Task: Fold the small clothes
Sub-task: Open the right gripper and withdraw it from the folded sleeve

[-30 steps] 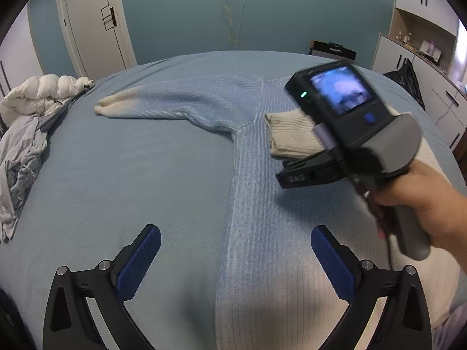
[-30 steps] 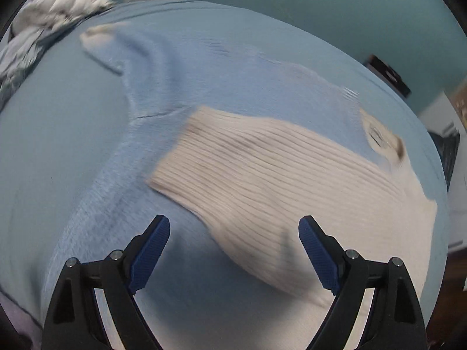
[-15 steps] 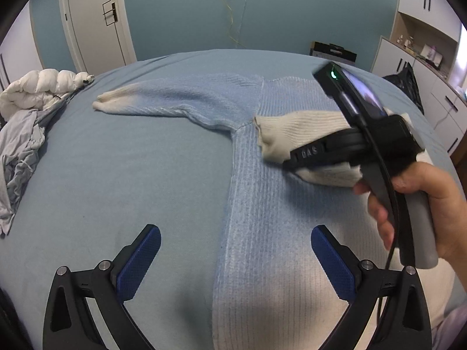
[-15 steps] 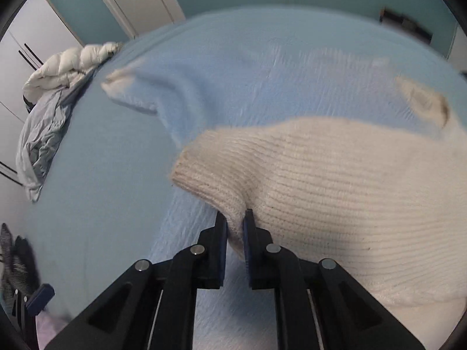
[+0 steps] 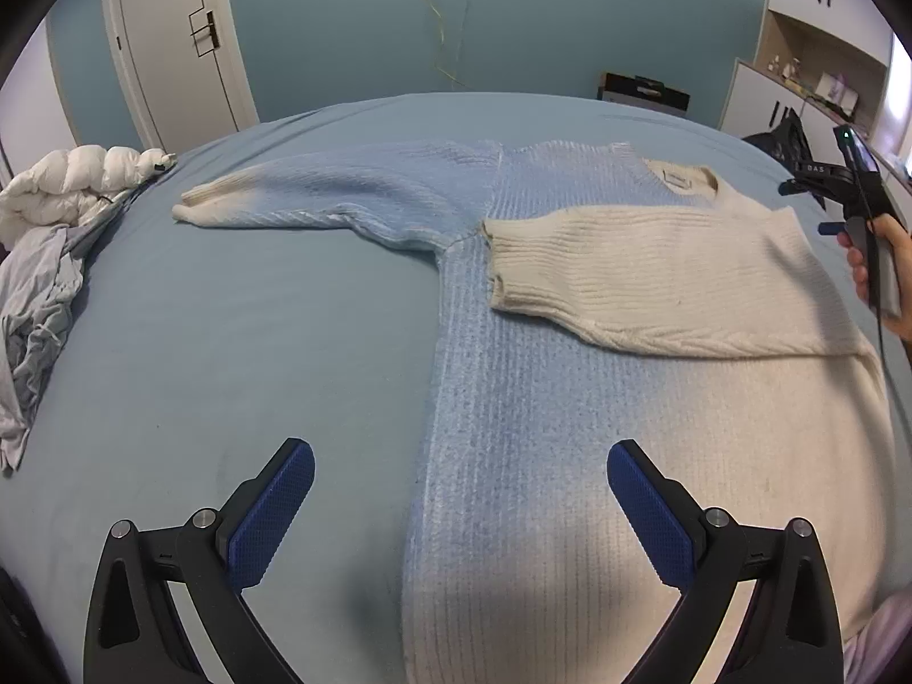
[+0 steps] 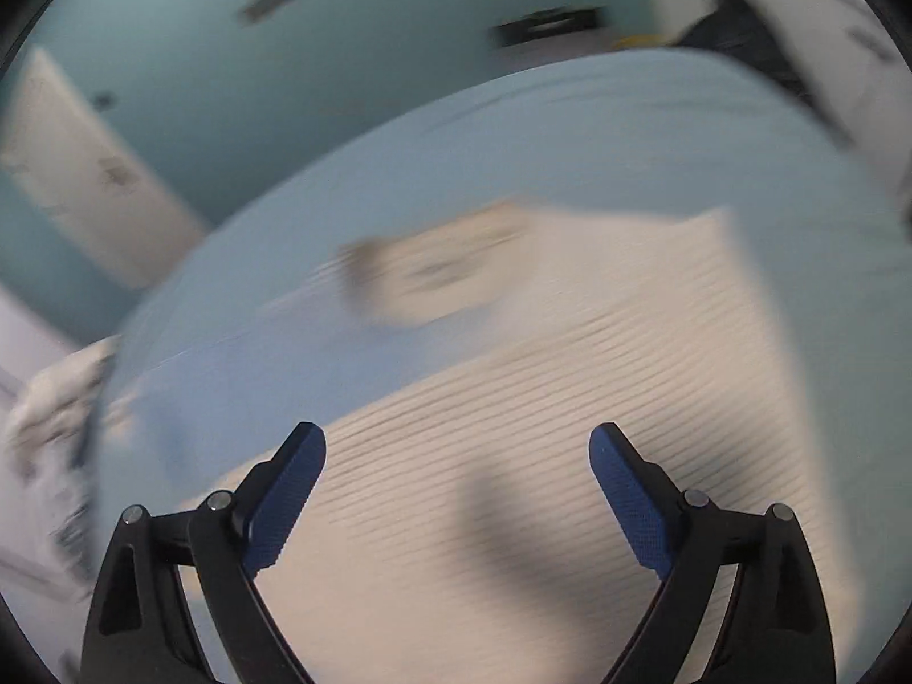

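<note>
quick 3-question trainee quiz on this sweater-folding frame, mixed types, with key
1. True or false: the cream sleeve lies folded across the sweater.
2. Which sleeve is still spread out on the bed: A) the blue sleeve, B) the cream one?
3. Fill in: the left tongs stand ____ with nothing between them.

Key: 1 true; 2 A; 3 open.

A ribbed sweater (image 5: 570, 399) fades from pale blue to cream on a light blue bed (image 5: 256, 342), beneath a teal wall (image 5: 541, 17). A white door (image 5: 171, 40), white jacket (image 5: 74, 182), grey cloth (image 5: 34, 308) and black, blue-padded grippers (image 5: 460, 518) frame it.
</note>
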A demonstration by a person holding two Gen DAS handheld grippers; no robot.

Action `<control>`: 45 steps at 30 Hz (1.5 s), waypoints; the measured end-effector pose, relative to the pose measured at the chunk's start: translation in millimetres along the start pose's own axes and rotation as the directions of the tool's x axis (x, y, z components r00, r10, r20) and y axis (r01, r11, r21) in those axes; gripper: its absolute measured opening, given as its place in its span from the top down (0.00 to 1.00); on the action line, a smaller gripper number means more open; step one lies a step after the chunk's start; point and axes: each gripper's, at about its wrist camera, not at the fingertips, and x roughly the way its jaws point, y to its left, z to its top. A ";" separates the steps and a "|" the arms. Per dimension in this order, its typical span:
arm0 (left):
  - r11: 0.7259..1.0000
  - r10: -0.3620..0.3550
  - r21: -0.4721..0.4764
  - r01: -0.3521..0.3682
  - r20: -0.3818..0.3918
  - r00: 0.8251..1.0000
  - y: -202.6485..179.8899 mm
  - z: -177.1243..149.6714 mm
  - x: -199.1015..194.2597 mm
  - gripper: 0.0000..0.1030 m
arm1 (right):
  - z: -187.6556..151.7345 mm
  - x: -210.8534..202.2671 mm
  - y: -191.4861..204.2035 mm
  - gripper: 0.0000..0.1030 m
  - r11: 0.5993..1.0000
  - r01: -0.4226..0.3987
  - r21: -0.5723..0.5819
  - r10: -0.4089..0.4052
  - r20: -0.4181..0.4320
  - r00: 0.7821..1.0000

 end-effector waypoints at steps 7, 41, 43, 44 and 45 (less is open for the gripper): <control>0.999 0.016 0.039 -0.015 -0.033 0.999 -9.9 -1.8 14.3 0.00 | 38.5 80.5 -47.2 0.63 0.951 0.309 -0.034 -0.310 -0.076 0.948; 0.997 0.043 0.067 -0.050 0.092 0.995 -9.5 -11.2 -9.1 0.00 | -105.5 -24.3 -15.7 0.01 0.992 0.072 -0.102 -0.072 0.003 0.997; 0.995 0.051 0.073 -0.061 0.136 0.989 -11.3 -14.9 -19.4 0.00 | -112.1 -63.0 -22.9 0.01 0.998 0.013 -0.061 -0.011 0.032 0.999; 0.995 0.053 0.075 -0.066 0.161 0.985 -11.9 -18.7 -24.9 0.00 | -113.9 -80.6 -23.8 0.01 0.999 -0.015 -0.050 0.017 0.038 0.999; 0.995 0.053 0.079 -0.068 0.176 0.983 -12.3 -21.0 -28.0 0.00 | -122.7 -93.3 -17.1 0.01 0.999 -0.029 -0.038 0.031 0.062 0.998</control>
